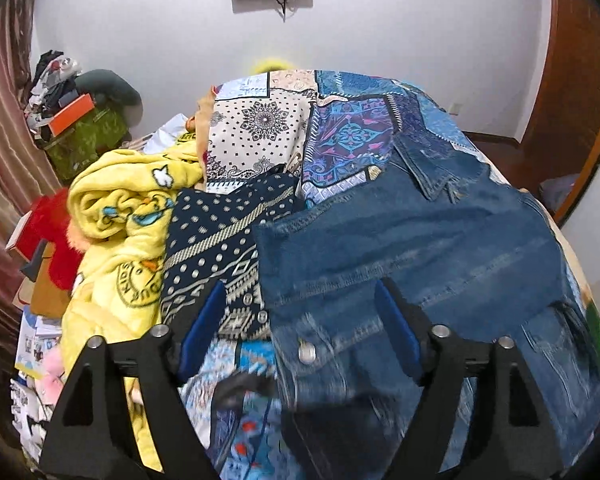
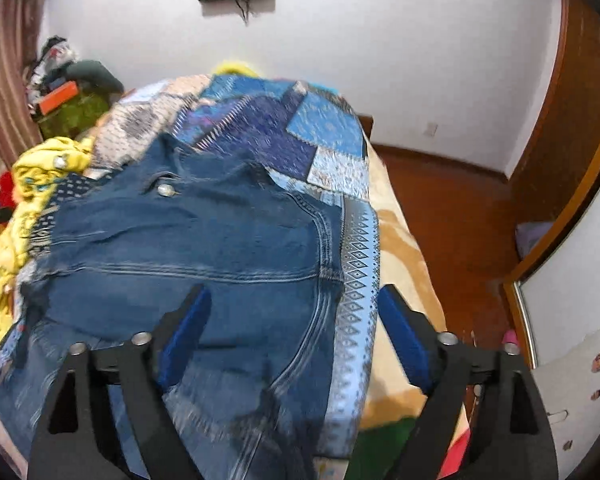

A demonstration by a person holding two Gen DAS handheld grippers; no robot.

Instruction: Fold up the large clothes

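1. Denim jacket (image 1: 420, 248), seen from my left wrist camera: it lies spread flat on the patchwork bedspread (image 1: 340, 128), ahead of and beneath my left gripper (image 1: 300, 320), reaching off to the gripper's right; a collar flap points away from me and a metal button (image 1: 307, 353) sits between the fingers
2. My left gripper's blue-padded fingers (image 1: 204, 328) stand wide apart above the cloth, gripping nothing; the nearest denim is blurred
3. To the left of that gripper lies a navy dotted garment (image 1: 216, 240), touching the jacket's edge, and further left a crumpled yellow fleece (image 1: 116, 216)
4. From my right wrist camera: the denim jacket (image 2: 188, 240) fills the space ahead of and under my right gripper (image 2: 296, 320), its seams running across and a button (image 2: 165, 189) near its far end
5. My right gripper's fingers (image 2: 400, 332) are spread wide and hold nothing; the left one hangs over denim, the right one beyond the jacket's edge, over the tan blanket (image 2: 404, 248)
6. Just right of the jacket runs a blue diamond-patterned border (image 2: 356, 280) of the bedspread; further right is wooden floor (image 2: 452, 208)
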